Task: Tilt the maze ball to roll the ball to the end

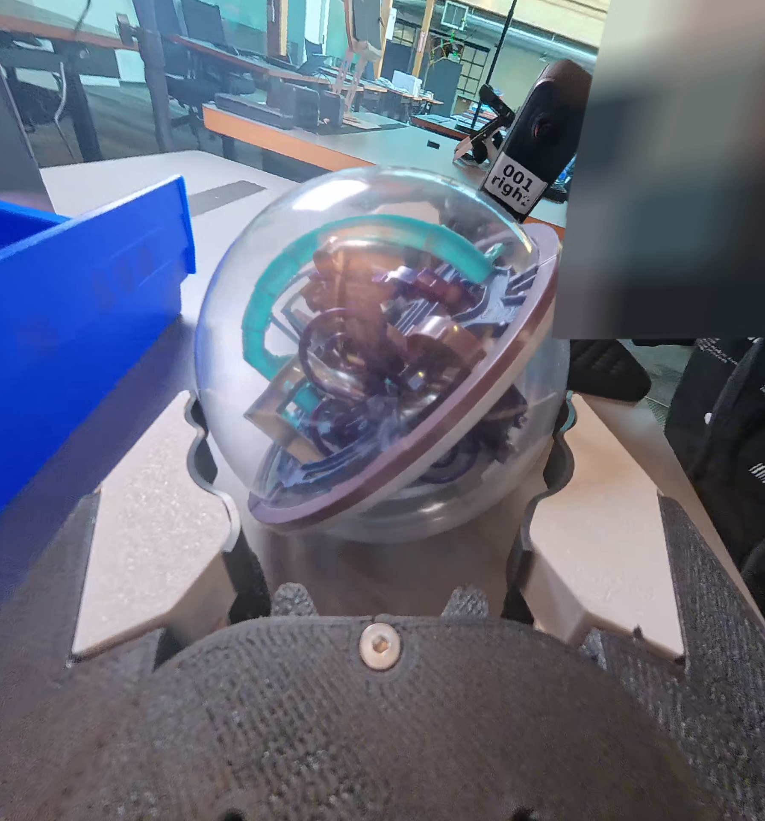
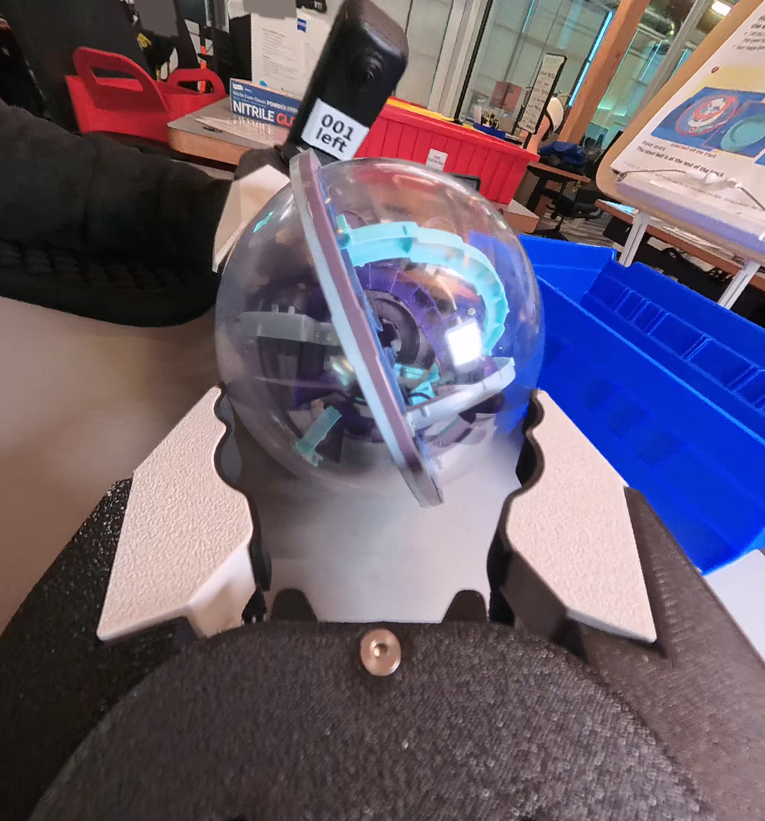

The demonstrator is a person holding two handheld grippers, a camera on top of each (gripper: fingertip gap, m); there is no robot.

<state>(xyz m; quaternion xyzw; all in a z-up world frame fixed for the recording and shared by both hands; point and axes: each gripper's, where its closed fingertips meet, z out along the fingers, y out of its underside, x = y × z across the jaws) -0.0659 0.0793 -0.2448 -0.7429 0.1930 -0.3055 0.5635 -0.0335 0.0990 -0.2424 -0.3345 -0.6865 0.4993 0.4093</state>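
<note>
- Blue bin (image 1: 74, 320), left wrist view: left of the maze ball (image 1: 372, 355) and just beside it, its wall near the left jaw; nothing stands between camera and ball.
- Maze ball: clear sphere between the jaws of the left gripper (image 1: 378, 417), above the pale bench (image 1: 118, 177). Both fingertips (image 1: 196, 422) lie against its sides, pinching it.
- Ball's equator ring (image 1: 438, 426) runs from lower left up to upper right, so the ball's axis leans up and to the left. Teal track (image 1: 265, 306) arcs across the ball's upper left.
- Right gripper (image 2: 378, 413), own view: jaws spread wide and clamped on the same ball from the opposite side; ring here stands steep, nearly on edge.
- Dark sleeve (image 2: 83, 231) left of the ball; red bin (image 2: 443, 137) behind the ball.
</note>
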